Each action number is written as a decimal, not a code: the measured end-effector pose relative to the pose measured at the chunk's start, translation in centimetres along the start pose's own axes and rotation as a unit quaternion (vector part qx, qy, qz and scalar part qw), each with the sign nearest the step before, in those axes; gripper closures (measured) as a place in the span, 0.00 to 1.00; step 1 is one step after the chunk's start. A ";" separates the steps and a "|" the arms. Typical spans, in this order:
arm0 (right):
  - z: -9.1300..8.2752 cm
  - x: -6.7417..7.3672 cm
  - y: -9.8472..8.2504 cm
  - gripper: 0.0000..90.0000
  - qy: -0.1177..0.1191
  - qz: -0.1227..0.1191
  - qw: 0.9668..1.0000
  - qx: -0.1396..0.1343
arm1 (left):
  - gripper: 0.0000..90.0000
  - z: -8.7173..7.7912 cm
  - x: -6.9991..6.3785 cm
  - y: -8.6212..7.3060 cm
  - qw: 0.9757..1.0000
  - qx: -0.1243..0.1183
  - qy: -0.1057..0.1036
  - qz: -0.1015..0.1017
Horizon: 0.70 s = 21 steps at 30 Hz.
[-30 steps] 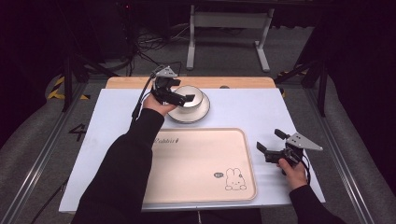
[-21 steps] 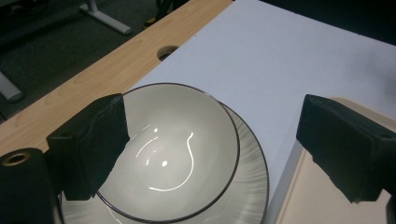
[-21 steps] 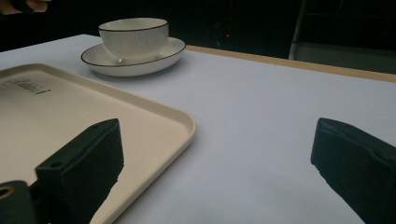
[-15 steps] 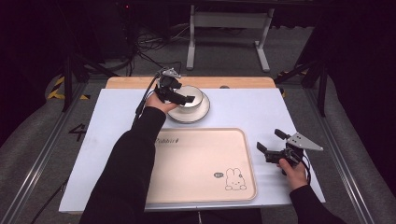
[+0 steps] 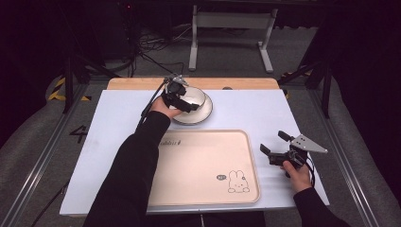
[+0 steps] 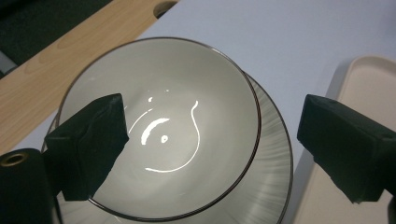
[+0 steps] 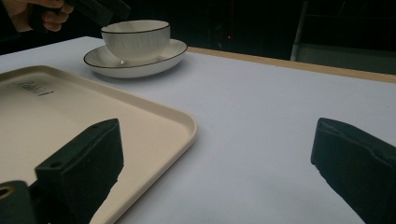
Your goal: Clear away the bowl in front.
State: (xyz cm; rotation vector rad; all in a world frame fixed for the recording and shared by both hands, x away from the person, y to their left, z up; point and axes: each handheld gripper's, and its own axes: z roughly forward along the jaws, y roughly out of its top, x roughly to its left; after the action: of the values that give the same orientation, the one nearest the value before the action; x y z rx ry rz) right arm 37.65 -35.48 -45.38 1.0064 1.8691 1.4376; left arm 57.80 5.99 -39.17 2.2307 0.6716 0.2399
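High view: the left gripper [image 5: 182, 97] hangs over the glossy white ceramic bowl [image 5: 195, 98] on its ribbed saucer [image 5: 204, 113], beyond the cream plastic tray [image 5: 203, 165], likely lining up a rim grab. The right gripper [image 5: 274, 149] rests beside the tray, spread wide, holding nothing.

Left gripper view: jaws gape, one inside the rim, one outside, not touching.

Right gripper view: bowl sits centred on the saucer.
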 end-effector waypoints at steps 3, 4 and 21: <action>0.0 0.0 0.0 0.03 0.001 0.000 1.000 -0.001 | 0.17 0.5 -0.3 0.0 1.000 0.022 0.011 0.019; 0.0 0.0 0.0 0.03 0.001 0.000 1.000 -0.001 | 0.18 0.5 -0.3 0.0 1.000 0.022 0.011 0.019; 0.0 -0.1 0.0 0.03 0.003 0.001 1.000 -0.003 | 0.54 2.3 -1.1 -0.1 0.998 0.061 0.021 0.025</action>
State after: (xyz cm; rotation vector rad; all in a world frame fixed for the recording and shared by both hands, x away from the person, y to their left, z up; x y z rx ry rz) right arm 37.65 -35.56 -45.39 1.0027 1.8673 1.4480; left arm 57.64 4.00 -40.78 2.3665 0.6688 0.2781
